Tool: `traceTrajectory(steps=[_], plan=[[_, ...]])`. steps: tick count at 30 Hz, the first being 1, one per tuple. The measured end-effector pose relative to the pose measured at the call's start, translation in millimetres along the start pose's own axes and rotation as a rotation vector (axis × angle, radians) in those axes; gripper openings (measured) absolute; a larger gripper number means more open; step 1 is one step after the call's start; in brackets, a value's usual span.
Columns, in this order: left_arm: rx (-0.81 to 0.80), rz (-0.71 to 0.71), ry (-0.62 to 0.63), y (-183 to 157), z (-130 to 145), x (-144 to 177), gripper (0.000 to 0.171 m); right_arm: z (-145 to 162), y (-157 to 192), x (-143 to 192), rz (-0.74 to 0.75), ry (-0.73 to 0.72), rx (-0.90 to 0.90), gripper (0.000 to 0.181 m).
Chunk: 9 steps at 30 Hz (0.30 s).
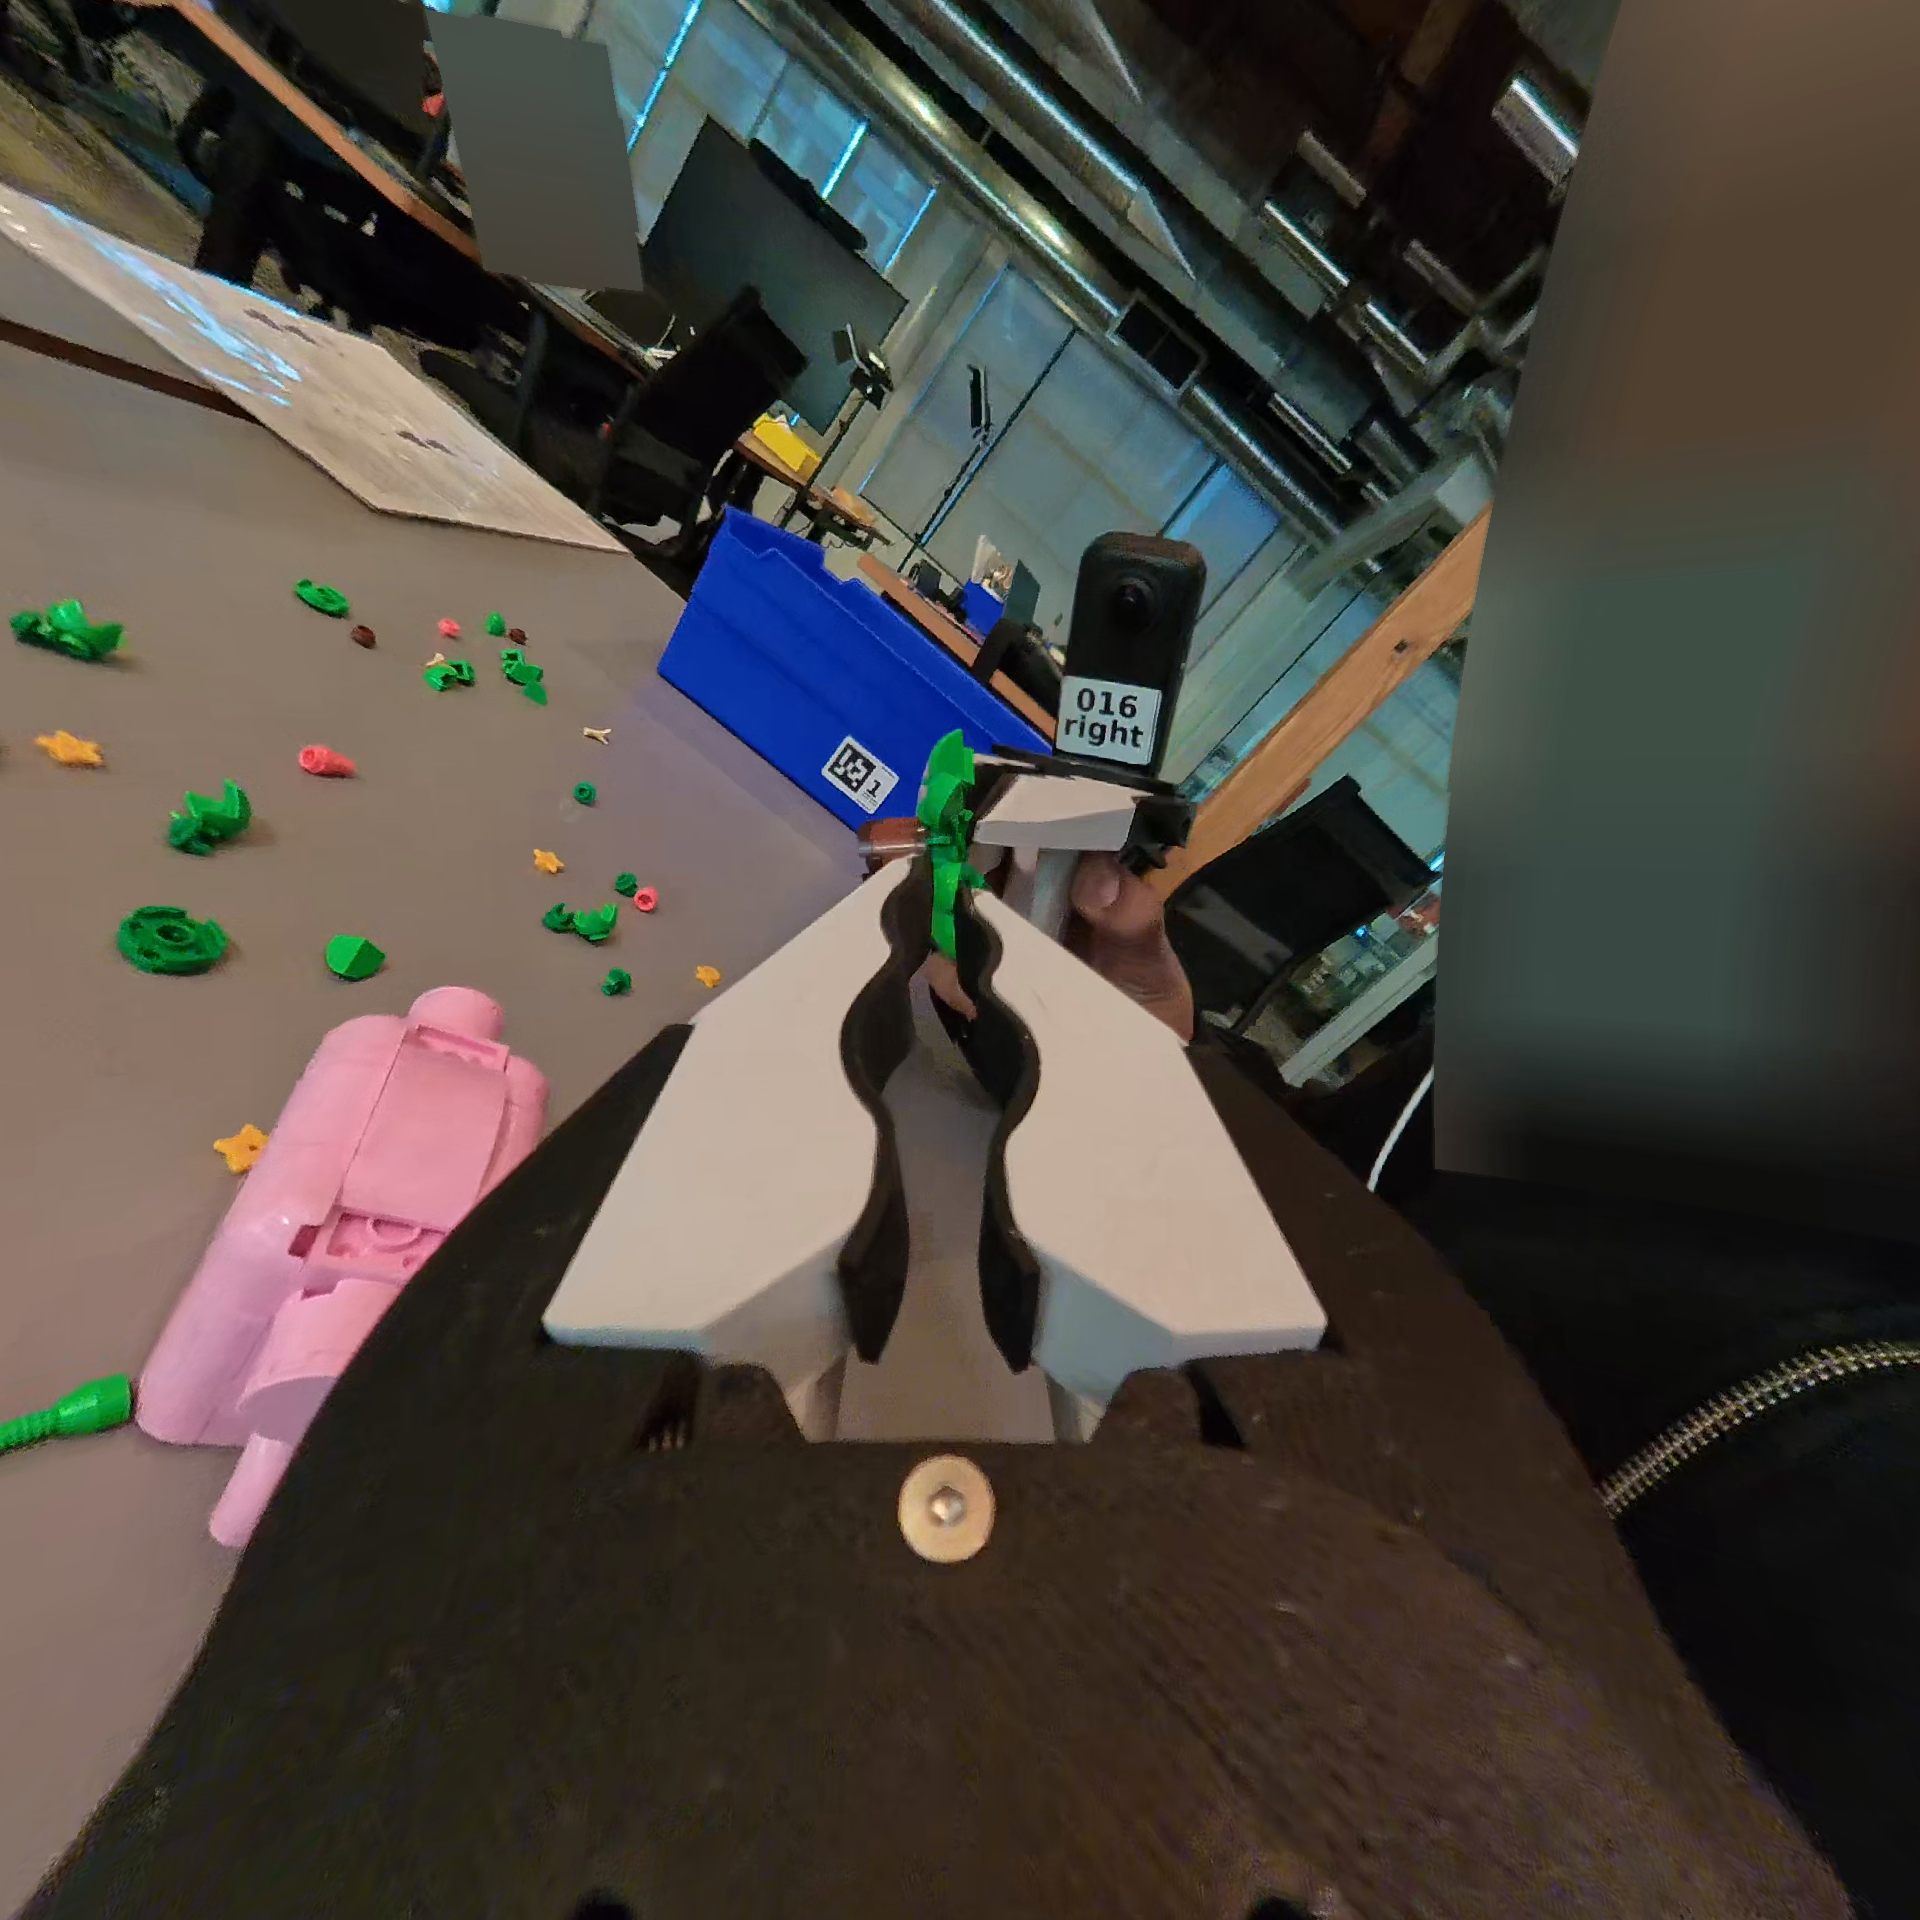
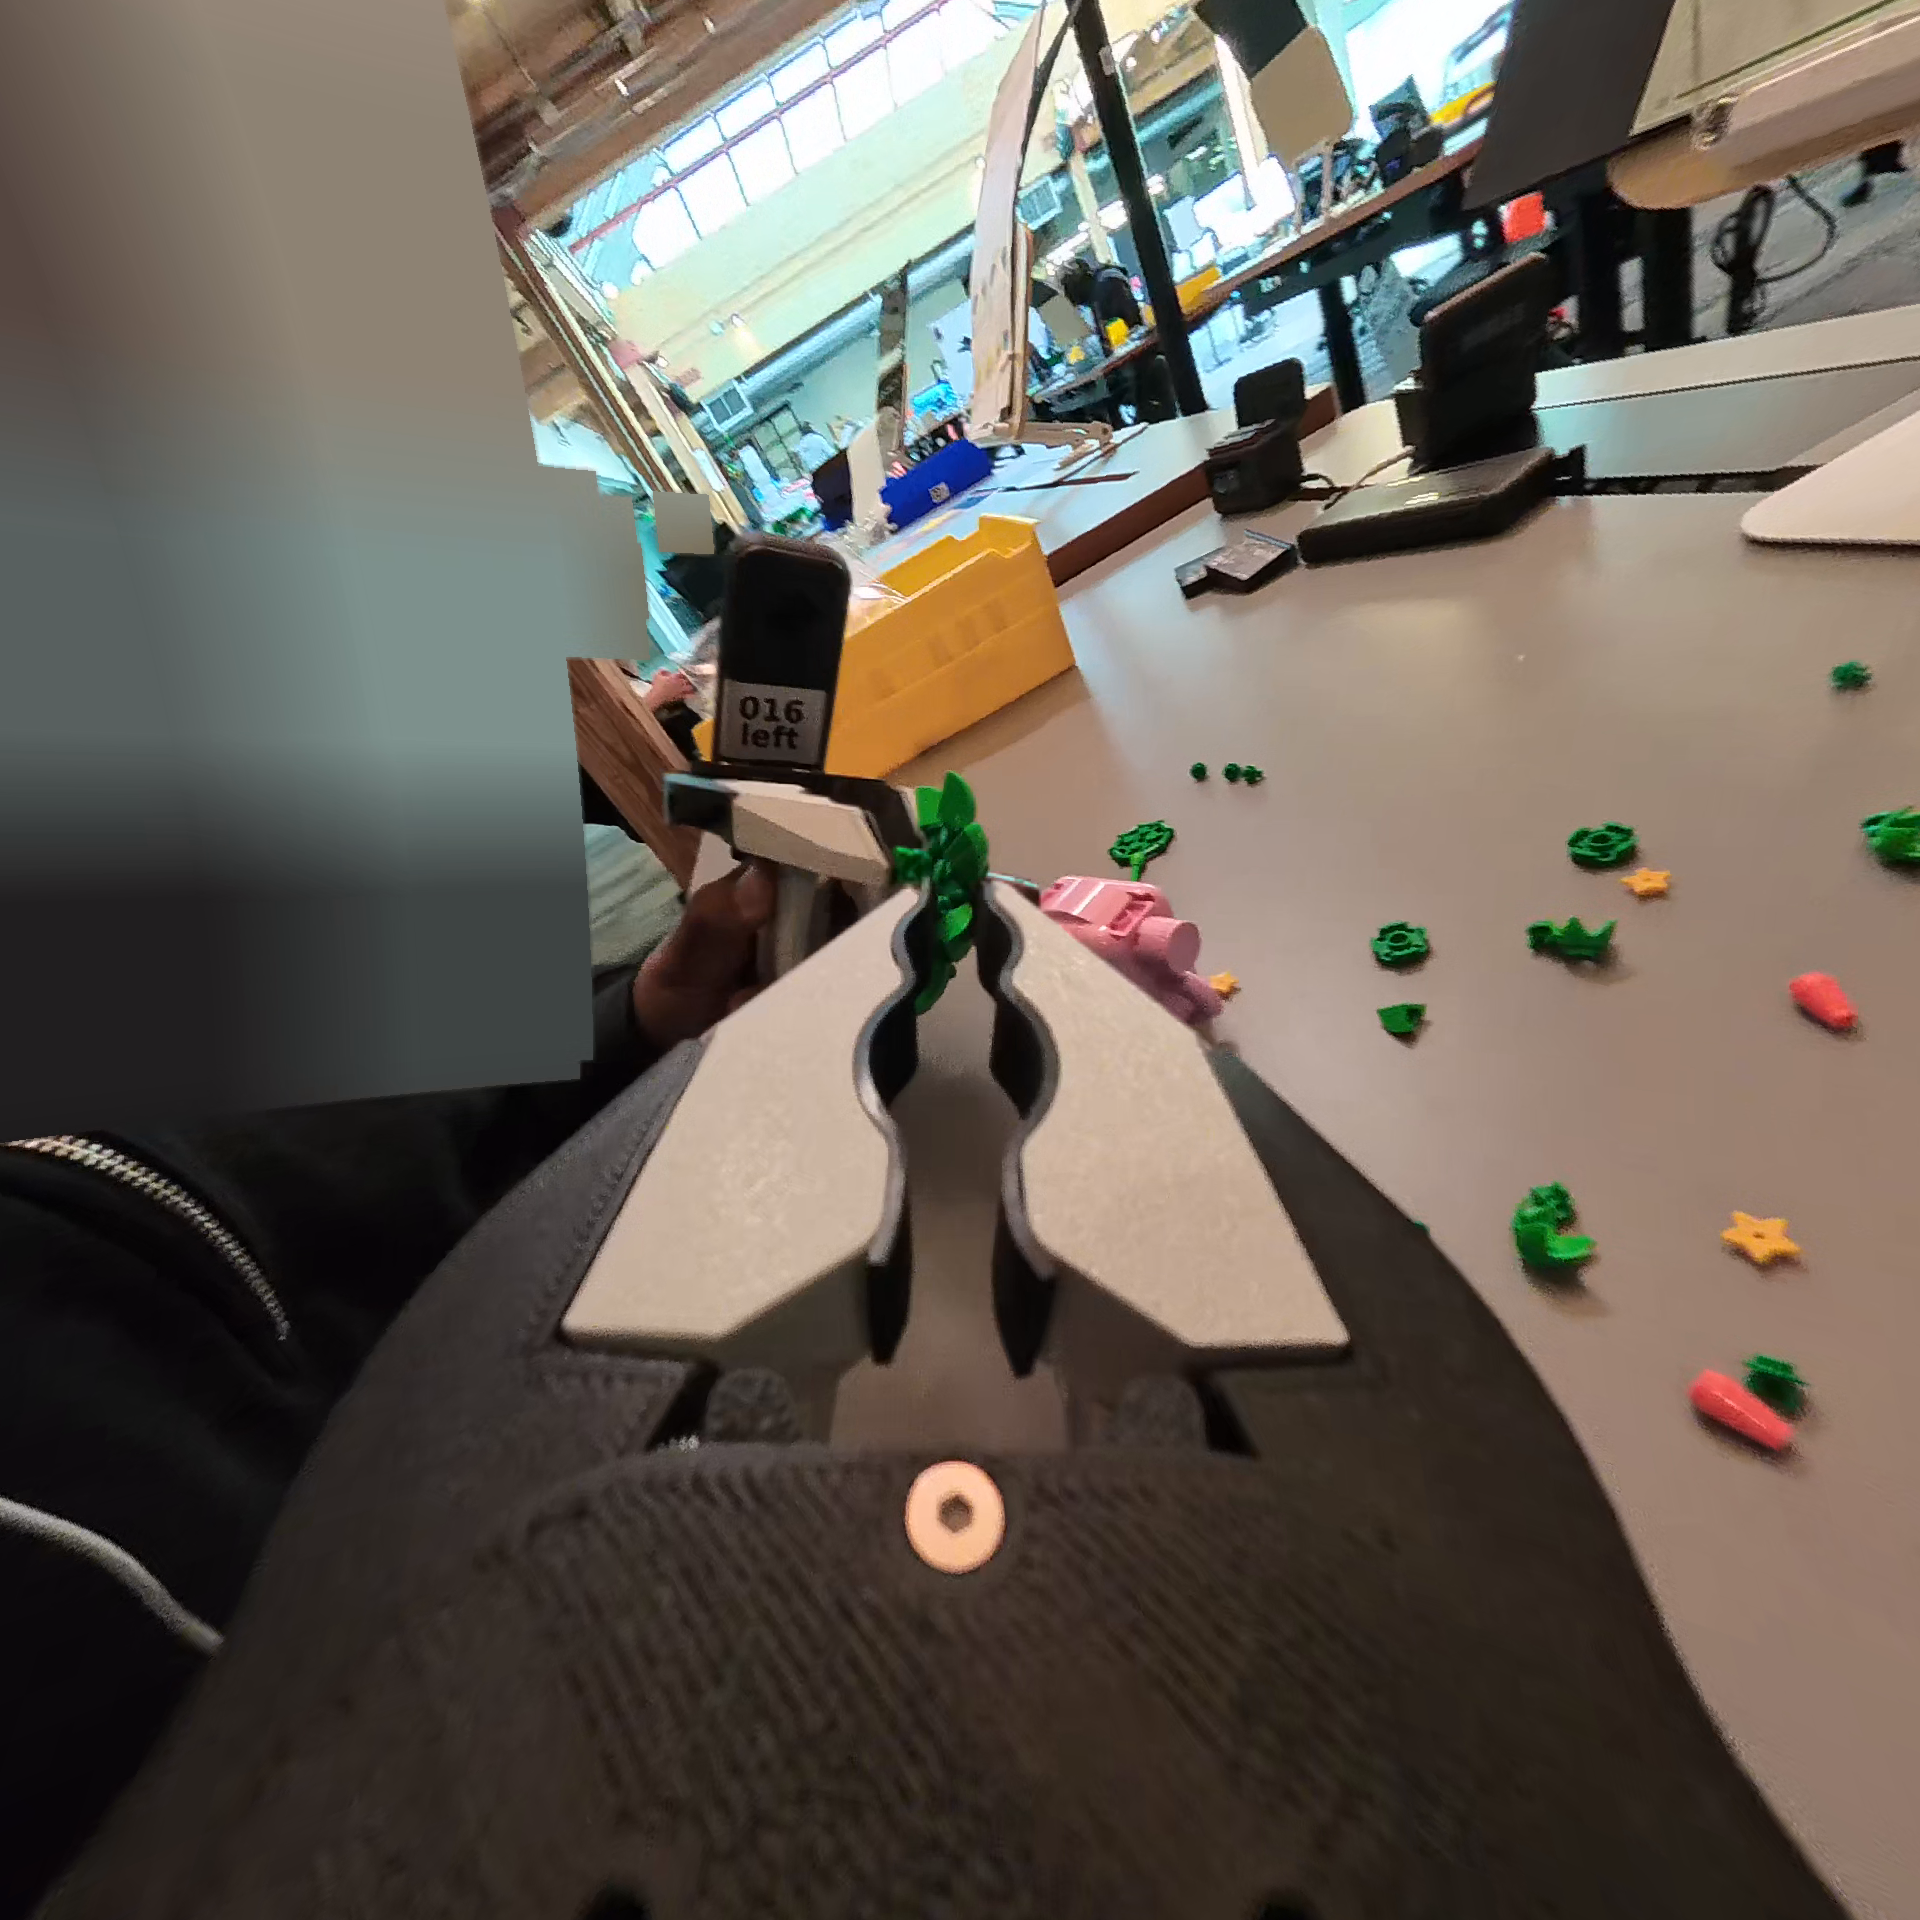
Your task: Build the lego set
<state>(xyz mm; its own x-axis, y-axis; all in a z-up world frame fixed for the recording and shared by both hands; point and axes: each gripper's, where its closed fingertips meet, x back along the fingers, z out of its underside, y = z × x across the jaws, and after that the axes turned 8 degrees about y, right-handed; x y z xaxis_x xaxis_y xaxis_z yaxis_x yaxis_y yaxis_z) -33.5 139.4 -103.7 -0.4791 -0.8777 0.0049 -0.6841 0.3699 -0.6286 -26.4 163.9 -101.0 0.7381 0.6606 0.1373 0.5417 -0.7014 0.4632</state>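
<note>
Both grippers meet in the air over the table's near edge, shut on one green leafy lego piece (image 1: 948,847). In the left wrist view my left gripper (image 1: 940,896) pinches its lower leaves, and the right gripper (image 1: 987,829) holds it from the far side. A small brown piece (image 1: 894,837) sticks out to its left. In the right wrist view my right gripper (image 2: 951,912) clamps the same green piece (image 2: 951,857), with the left gripper (image 2: 902,844) opposite. A pink lego body (image 1: 364,1195) lies on the grey table (image 1: 623,831).
Loose green pieces (image 1: 171,940), yellow stars (image 2: 1759,1238) and pink-red cones (image 2: 1740,1408) are scattered over the table. An instruction sheet (image 1: 312,384) lies at the back. A blue bin (image 1: 831,665) and a yellow bin (image 2: 956,634) stand past the table edge. A person's dark zipped jacket (image 2: 156,1299) is close by.
</note>
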Motion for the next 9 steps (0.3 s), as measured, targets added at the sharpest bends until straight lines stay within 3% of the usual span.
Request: traceTrajectory(steps=[9], plan=[[0.053, 0.075, 0.004, -4.8, 2.0, -1.9, 0.0, -5.6, 8.7, 1.5, -0.013, -0.029, 0.077, 0.005]])
